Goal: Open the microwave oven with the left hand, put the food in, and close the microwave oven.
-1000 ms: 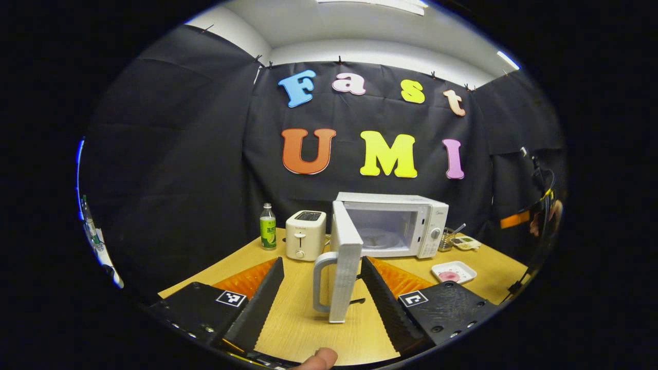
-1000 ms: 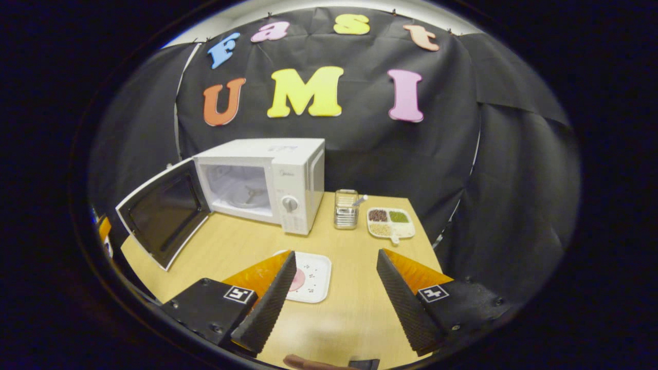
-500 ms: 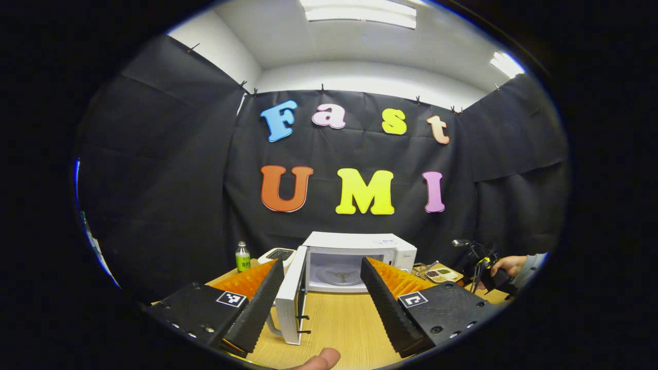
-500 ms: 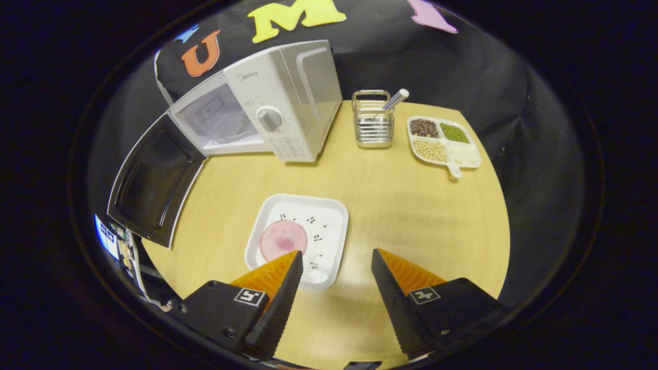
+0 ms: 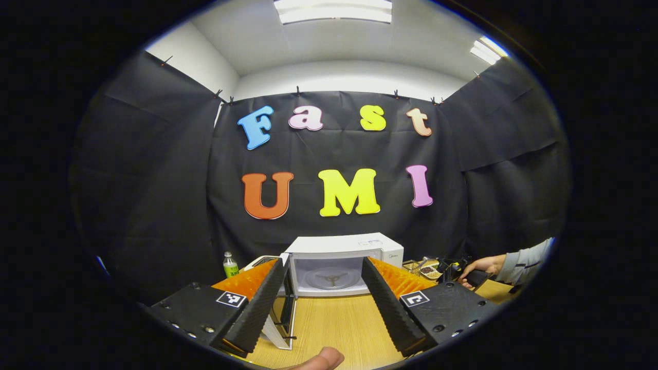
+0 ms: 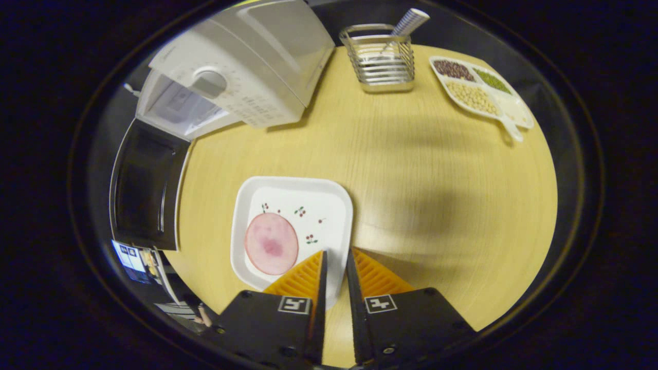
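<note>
Microwave [image 6: 241, 72] door [image 6: 144, 190] hangs wide open at left; white plate [image 6: 329, 205] with pink food slice [image 6: 271, 243] sits mid-table; right gripper [image 6: 334, 264] pinches plate's near rim, fingers nearly together; left gripper [image 5: 321, 277] spread, holding nothing, facing open oven.

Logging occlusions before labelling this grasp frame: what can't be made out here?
- Right gripper, right gripper view: fingers nearly closed over the plate rim; its own fingers hide the contact, so grip unclear.
- Door, left gripper view: partly behind the left gripper's finger.
- Microwave, right gripper view: top cut off by the edge.
- Hand, left gripper view: what it holds is too small and dark.
</note>
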A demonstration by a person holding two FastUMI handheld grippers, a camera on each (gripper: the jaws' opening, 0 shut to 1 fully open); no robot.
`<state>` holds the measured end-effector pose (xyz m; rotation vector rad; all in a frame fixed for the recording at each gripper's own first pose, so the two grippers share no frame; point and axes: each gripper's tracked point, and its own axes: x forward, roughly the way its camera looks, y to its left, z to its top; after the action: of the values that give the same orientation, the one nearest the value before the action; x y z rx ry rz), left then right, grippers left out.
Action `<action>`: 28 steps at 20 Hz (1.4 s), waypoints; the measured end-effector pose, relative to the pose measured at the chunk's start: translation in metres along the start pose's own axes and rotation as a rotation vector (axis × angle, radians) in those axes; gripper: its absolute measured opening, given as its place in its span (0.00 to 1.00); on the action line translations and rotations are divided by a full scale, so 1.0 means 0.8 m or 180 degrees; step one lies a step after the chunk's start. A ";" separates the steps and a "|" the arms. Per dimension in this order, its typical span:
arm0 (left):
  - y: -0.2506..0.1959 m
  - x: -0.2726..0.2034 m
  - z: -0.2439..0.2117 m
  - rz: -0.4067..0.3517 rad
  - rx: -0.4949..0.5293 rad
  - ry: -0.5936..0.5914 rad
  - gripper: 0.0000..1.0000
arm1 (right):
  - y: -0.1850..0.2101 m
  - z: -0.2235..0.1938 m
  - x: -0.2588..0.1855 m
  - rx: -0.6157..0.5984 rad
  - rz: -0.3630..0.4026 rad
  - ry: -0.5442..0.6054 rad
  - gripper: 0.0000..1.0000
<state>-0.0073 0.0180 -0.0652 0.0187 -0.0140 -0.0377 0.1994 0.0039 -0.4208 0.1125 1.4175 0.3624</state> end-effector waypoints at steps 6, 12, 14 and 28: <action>-0.004 -0.012 0.004 0.0022 -0.0040 -0.0027 0.93 | -0.001 -0.001 0.003 0.0134 0.0162 0.0032 0.04; 0.005 -0.031 0.001 -0.0028 -0.0093 -0.0048 0.93 | 0.011 -0.018 -0.002 0.0671 0.0507 -0.0345 0.04; 0.014 -0.035 -0.003 -0.0024 -0.0108 -0.0056 0.93 | 0.022 -0.019 -0.002 0.0859 0.0571 -0.0543 0.04; 0.115 -0.069 -0.035 0.0294 -0.0221 0.0019 0.92 | 0.212 -0.003 0.032 0.1237 0.1084 -0.0964 0.04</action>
<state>-0.0584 0.1122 -0.0923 -0.0511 -0.0075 0.0541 0.1693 0.1712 -0.3963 0.7038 1.1509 0.3280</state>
